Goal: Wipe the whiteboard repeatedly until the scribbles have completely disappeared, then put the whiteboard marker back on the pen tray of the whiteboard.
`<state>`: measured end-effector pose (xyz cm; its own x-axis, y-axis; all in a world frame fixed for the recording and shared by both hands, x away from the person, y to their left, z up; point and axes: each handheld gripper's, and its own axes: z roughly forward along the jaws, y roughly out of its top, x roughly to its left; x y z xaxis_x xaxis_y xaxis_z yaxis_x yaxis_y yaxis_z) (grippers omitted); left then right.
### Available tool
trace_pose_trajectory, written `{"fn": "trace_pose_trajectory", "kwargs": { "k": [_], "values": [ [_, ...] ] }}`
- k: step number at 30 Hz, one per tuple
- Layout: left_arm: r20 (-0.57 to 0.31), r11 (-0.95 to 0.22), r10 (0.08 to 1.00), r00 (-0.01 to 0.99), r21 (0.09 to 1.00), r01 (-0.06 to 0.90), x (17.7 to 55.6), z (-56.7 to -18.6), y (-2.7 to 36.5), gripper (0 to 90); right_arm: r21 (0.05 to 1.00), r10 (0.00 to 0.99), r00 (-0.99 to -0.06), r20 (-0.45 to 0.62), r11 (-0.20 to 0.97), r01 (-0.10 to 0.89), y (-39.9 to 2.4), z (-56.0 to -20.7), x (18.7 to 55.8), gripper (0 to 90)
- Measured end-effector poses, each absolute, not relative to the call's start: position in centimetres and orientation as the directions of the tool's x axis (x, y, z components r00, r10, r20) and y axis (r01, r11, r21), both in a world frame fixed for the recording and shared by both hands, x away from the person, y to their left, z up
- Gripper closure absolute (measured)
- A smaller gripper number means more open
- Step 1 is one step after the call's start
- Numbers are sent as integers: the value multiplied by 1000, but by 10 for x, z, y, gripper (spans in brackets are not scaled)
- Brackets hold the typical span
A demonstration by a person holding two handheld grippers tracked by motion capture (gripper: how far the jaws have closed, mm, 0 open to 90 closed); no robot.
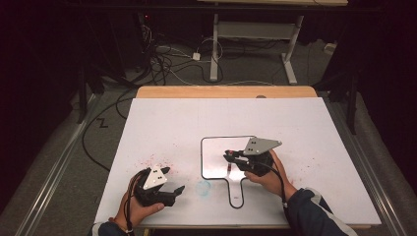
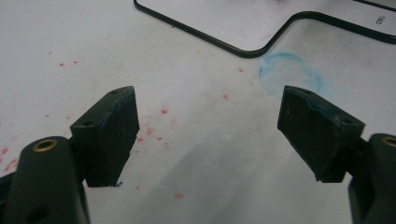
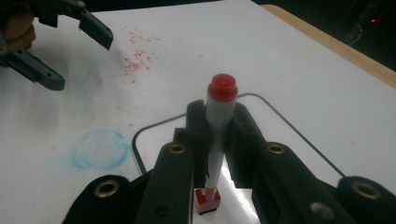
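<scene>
Marker first: I see it clamped between the jaws of my right gripper, a white barrel with a red cap at its far end and a red butt down near the gripper body. The jaws are closed tight against the barrel on both sides. In the high view the right gripper sits right of centre on the table, pointing left, with its grey plate on top and my right hand wrapped round its body. The marker shows there as a small red spot at the jaw tips; I cannot make out more of it from that height.

Under the right gripper lies a small whiteboard with a dark rim and a short handle that points toward the near edge of the table. The gripper hangs over the board's right part, and I cannot tell whether the marker touches the surface.

My left gripper rests at the near left of the table, well apart from the marker. Its jaws stand wide open with nothing between them; in the left gripper view I see bare white tabletop in the gap.

A faint blue ring smudge marks the table between the two grippers, just left of the board's handle. Red specks are scattered on the surface at the left, beside the left gripper.
</scene>
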<state>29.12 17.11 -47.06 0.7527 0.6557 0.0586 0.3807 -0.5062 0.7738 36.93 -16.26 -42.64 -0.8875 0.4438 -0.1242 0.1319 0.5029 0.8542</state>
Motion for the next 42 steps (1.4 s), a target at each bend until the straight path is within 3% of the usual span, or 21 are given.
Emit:
{"fn": "trace_pose_trajectory", "kwargs": {
  "k": [8,25,38,42],
  "values": [
    [60,-506,656,752,775,379,291,-470,171,196,853,478,-868,-137,502,142,-185,-426,369,813],
    [63,-516,650,757,768,379,293,-472,171,196,870,392,-910,-135,487,81,-149,-431,356,813],
    [63,-515,651,756,769,379,292,-471,171,196,855,469,-867,-169,508,108,-186,-427,359,813],
    [68,-518,652,755,768,378,292,-471,171,196,876,529,-839,-123,455,159,-207,-419,366,813]
  ]
}}
